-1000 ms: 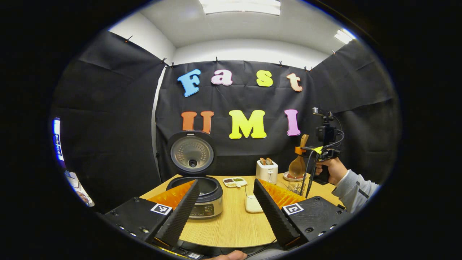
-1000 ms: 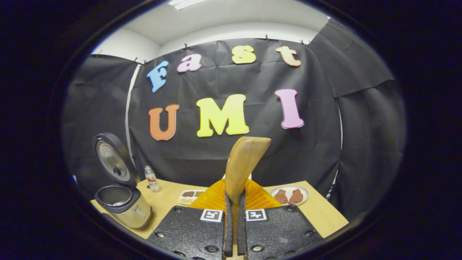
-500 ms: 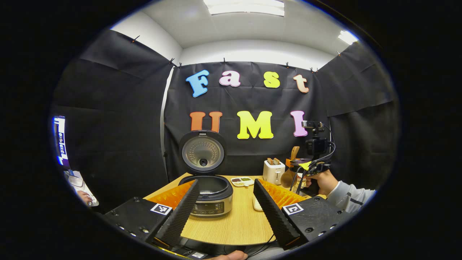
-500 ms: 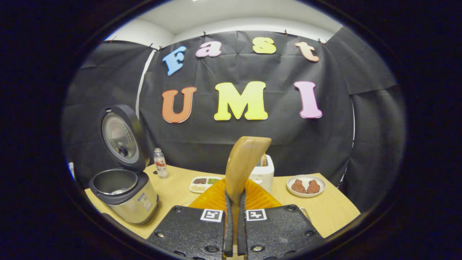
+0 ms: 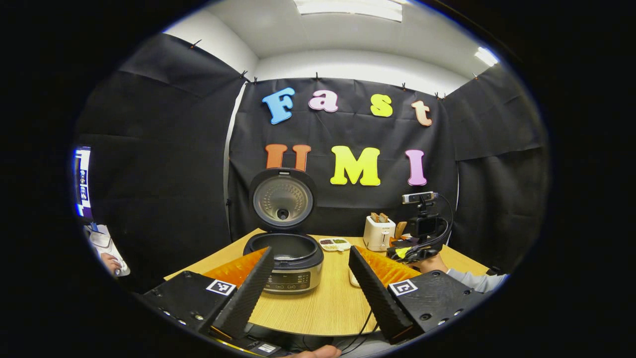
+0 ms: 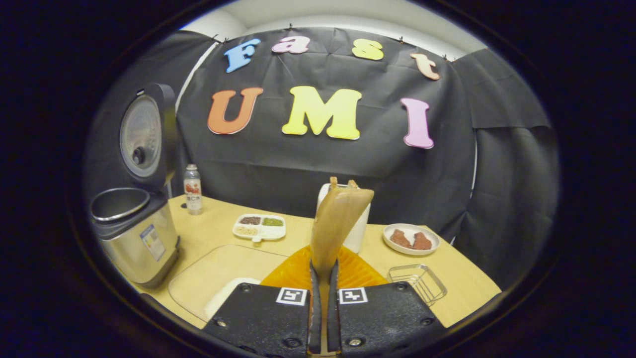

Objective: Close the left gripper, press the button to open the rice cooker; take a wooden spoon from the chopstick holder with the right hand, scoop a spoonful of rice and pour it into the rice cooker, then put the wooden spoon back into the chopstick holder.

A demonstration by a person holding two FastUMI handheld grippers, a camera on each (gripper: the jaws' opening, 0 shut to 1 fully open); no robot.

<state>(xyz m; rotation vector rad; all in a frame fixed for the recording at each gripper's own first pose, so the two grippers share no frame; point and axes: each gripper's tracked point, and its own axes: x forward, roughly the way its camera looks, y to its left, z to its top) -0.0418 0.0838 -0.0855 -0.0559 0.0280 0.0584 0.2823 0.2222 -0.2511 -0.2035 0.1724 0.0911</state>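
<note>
While my right gripper (image 6: pixel 322 318) is pinching the wooden spoon (image 6: pixel 338 219) by its handle, I am judging it light, stiff and smooth, best held low. Beyond it, left of the spoon, the rice cooker (image 6: pixel 134 233) is standing open; my left gripper (image 5: pixel 310 291) is gaping wide, holding nothing.

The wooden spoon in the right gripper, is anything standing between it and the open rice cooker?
Nothing visible does. The right gripper is shut on the wooden spoon. The rice cooker stands off to the left with its lid raised, and only bare table lies between. The bottle and the sectioned dish sit farther back.
</note>
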